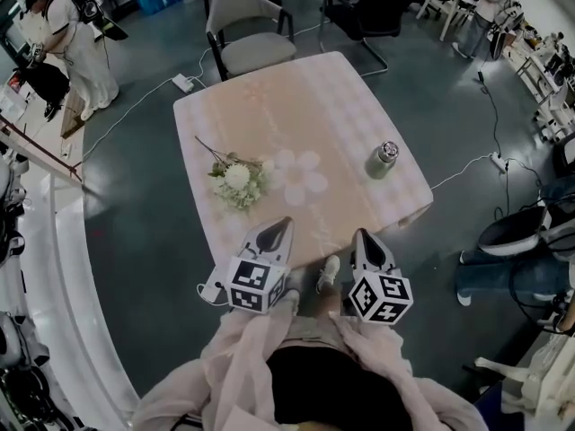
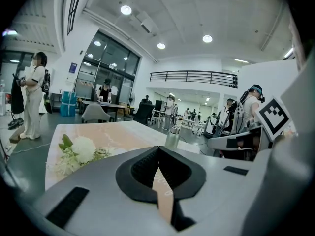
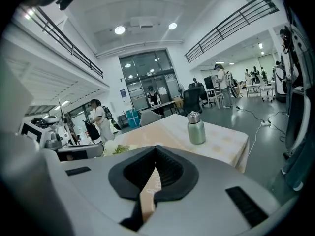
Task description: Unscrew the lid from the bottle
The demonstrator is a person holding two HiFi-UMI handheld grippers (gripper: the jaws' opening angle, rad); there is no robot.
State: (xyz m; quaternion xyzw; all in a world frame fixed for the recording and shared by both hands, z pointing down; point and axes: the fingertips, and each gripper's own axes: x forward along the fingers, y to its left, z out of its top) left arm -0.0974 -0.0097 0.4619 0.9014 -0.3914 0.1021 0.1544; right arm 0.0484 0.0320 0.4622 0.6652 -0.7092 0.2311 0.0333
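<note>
1. A standing person (image 1: pixel 79 43) in pale clothes is at the far left of the room, well apart from the table (image 1: pixel 269 106); a grey chair (image 1: pixel 244 27) stands at the table's far edge.
2. A small bunch of white flowers (image 1: pixel 235 182) lies on the left part of the pink tablecloth, near the front edge.
3. The left gripper (image 1: pixel 283 226) hangs over the table's near edge, just right of the flowers; its jaws are pressed fully together with nothing between them, and only tablecloth shows past the tips.
4. The right gripper (image 1: pixel 363 238) sits beside it at the same edge, its marker cube close to the person's body; its jaws too are fully closed and hold nothing.
5. The bottle (image 1: pixel 383 161), a pale green metal flask, stands upright near the table's right edge, well apart from both grippers; its silver lid (image 1: pixel 388 149) is on top, and nothing touches it.
</note>
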